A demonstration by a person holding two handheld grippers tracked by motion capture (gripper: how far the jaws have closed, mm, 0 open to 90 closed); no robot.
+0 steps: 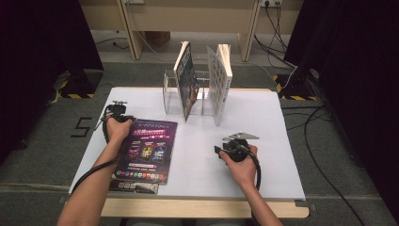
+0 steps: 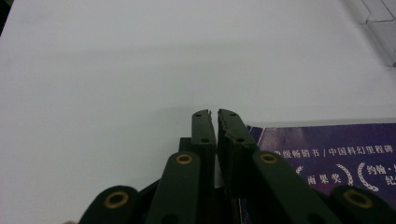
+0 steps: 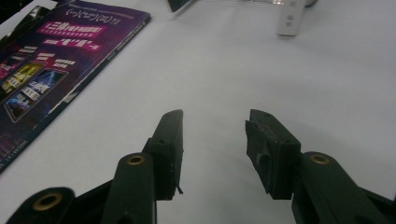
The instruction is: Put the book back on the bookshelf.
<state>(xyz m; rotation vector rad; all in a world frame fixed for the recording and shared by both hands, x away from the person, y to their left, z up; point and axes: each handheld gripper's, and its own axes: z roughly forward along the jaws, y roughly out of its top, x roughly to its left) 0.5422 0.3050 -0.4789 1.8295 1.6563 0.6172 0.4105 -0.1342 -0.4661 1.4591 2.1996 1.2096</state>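
We found the left gripper [image 1: 115,109] at the far-left corner of the book [image 1: 147,150], jaws together on nothing. The book lay flat just right of it, long axis running near to far. The right gripper [image 1: 221,151] rested well to the right, jaws apart, empty. The white table [image 1: 263,141] offered free space; the rack [image 1: 171,92] with upright books [image 1: 220,80] stood far.

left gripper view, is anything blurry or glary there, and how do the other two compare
Left gripper view: the left claw is soft close to the lens, the purple book print stays readable, and the white table is evenly bright with a faint shadow. Right gripper view: the right claw has blurred bases, and the book cover shows mild glare. High view: dim, dark surroundings, and a bright table.
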